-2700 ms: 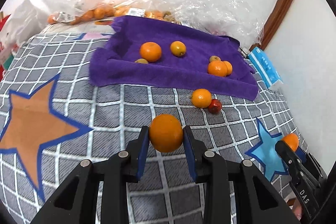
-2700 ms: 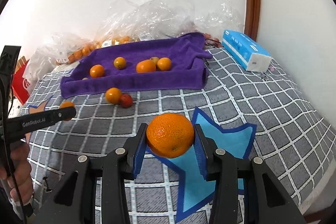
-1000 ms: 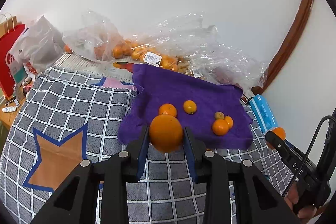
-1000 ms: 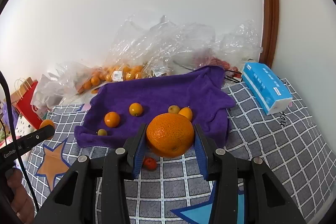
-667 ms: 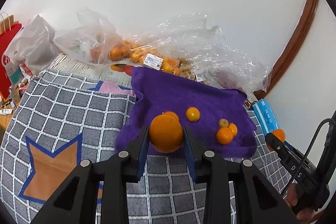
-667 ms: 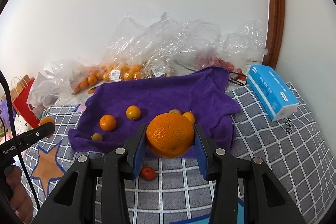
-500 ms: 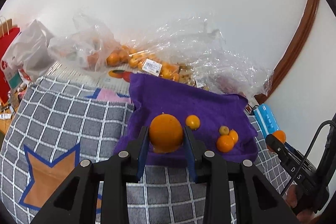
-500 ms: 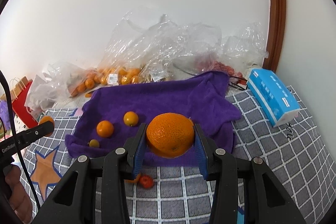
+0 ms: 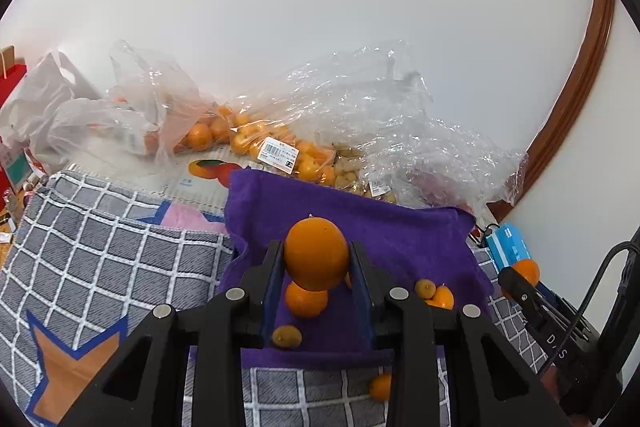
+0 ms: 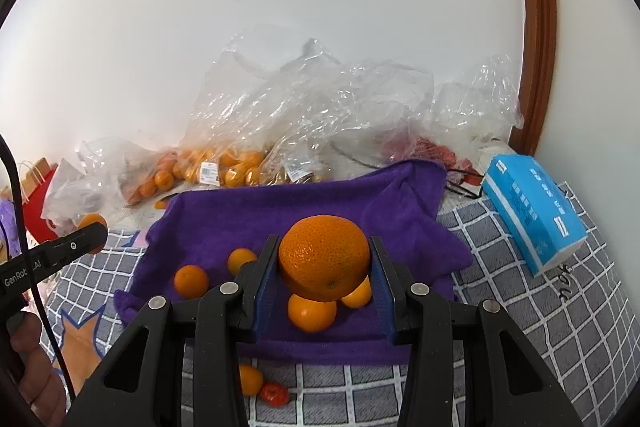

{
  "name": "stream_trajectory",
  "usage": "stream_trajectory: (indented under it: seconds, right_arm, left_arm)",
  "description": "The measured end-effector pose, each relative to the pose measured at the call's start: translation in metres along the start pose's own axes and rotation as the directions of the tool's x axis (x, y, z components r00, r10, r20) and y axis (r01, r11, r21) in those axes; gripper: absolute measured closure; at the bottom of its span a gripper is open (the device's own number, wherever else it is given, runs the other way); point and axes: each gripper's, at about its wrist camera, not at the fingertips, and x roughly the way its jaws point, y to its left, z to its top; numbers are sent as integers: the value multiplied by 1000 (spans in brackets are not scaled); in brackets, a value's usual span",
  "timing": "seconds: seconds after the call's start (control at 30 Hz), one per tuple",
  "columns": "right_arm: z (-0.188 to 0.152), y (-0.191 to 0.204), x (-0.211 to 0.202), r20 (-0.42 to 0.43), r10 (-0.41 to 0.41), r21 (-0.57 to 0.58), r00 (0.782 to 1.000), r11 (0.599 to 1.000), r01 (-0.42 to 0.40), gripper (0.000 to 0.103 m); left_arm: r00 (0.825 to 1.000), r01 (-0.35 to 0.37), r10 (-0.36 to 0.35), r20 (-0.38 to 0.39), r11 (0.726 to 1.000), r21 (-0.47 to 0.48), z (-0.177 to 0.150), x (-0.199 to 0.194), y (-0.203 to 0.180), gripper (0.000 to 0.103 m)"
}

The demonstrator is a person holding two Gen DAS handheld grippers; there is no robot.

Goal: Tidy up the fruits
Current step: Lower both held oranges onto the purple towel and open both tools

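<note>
The smooth round orange fruit (image 9: 316, 254) pinched in the left tool (image 9: 316, 269) and the larger, pebbly-skinned orange (image 10: 324, 258) pinched in the right tool (image 10: 325, 273) both look firm but springy, moderately heavy for their size, and apt to roll; their waxy rinds could slip, so holding them across the widest middle, as the blue pads do now, seems the safest hold, with only gentle pressure to avoid bruising. Each fruit hangs above the rumpled purple towel (image 10: 320, 203), where several smaller oranges already lie, including one (image 10: 312, 310) directly below the right tool. The left fruit is glossy and even in colour; the right one is dimpled and slightly flattened. A small red fruit (image 10: 274, 393) sits off the towel on the grey checked cloth (image 10: 552, 327).
</note>
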Motion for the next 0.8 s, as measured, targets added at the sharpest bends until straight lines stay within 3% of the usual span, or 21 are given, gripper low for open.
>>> stream_trajectory:
  seconds: [0.43,0.8]
  right_arm:
    - [10,-13,29,-14,-12,28,1000,1000,12,61]
    - [19,-33,38,-10,-74,22,997,997,74,61]
  left_arm:
    - [999,-20,20,-28,1000,1,6,33,1,73]
    - [998,-55,53,-44,997,-46,25,45,32,73]
